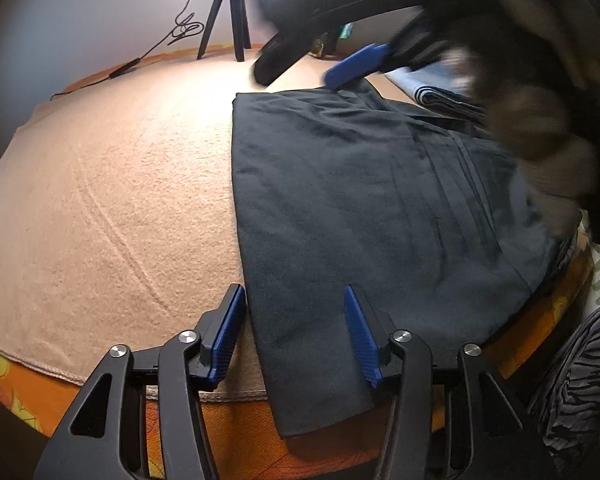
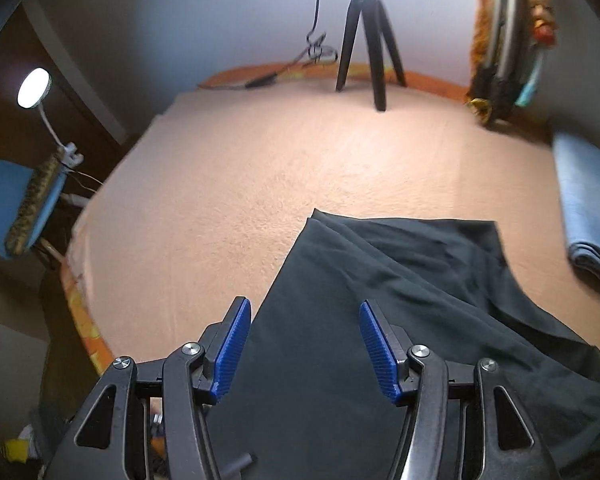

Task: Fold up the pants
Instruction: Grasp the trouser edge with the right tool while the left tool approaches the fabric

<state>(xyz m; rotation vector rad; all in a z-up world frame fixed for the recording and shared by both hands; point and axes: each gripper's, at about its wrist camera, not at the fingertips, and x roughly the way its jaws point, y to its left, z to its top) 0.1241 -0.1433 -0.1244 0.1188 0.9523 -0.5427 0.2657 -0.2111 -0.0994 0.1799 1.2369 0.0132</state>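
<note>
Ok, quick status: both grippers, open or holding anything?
Left gripper: open, empty, over the near edge of the pants.
Right gripper: open, empty, above the pants.

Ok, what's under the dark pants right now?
The pants lie on the peach blanket; their near end overhangs the orange floral cover. Anything tucked beneath the fabric is hidden.
</note>
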